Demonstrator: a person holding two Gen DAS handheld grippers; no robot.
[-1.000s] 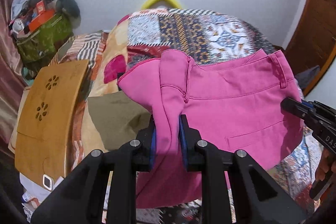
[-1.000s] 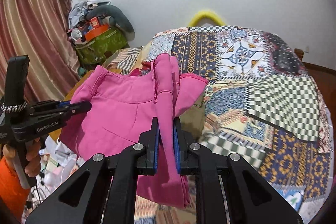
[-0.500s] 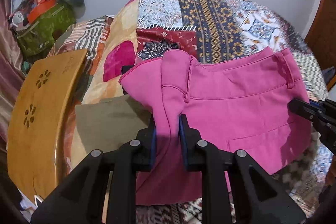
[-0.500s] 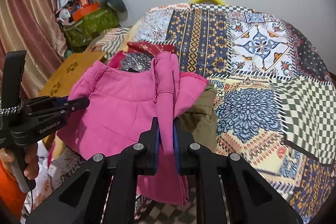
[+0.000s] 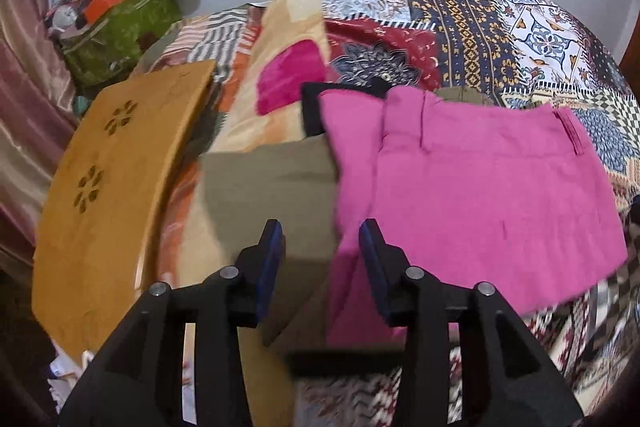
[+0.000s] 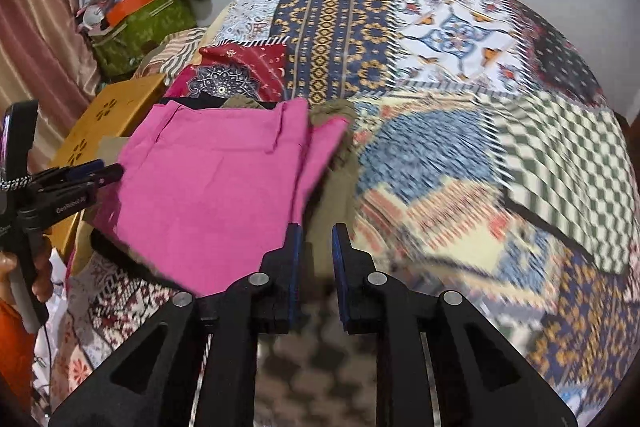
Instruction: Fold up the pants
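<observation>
Now | left gripper (image 5: 322,241) wide, empty | right gripper (image 6: 313,245) narrow, empty | pink pants (image 5: 480,183) flat

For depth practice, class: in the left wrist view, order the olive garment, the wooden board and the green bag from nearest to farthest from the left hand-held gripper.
From the left hand-held gripper:
1. Olive garment, directly ahead.
2. Wooden board, off left.
3. Green bag, far upper left.
</observation>
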